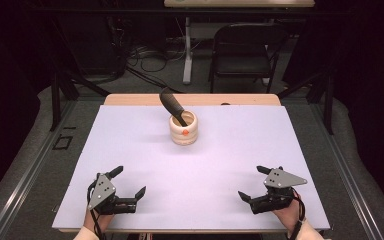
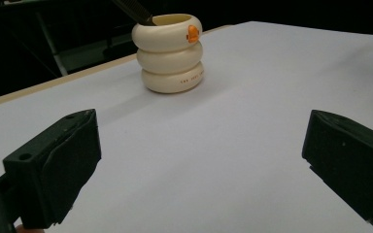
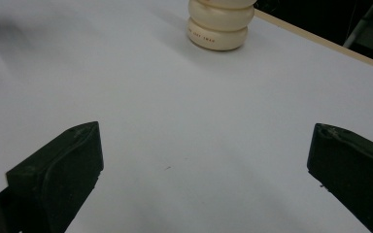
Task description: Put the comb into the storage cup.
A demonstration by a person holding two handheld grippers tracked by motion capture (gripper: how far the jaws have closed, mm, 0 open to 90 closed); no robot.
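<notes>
High view: cream ribbed cup [image 1: 183,129] sits upright at the far middle of the white table [image 1: 130,150], a black tool [image 1: 173,104] leaning out of it; left gripper [image 1: 128,183] and right gripper [image 1: 250,183] rest near the front edge, well apart from the cup, both jaws spread wide, holding nothing. Left gripper view: cup [image 2: 170,53] ahead between the wide-open jaws, orange mark on its rim. Right gripper view: cup [image 3: 219,24] far ahead, jaws wide apart and empty.

Both grippers, left gripper [image 1: 128,182] and right gripper [image 1: 251,182], rest spread wide, well short of the ringed holder [image 1: 183,129].
</notes>
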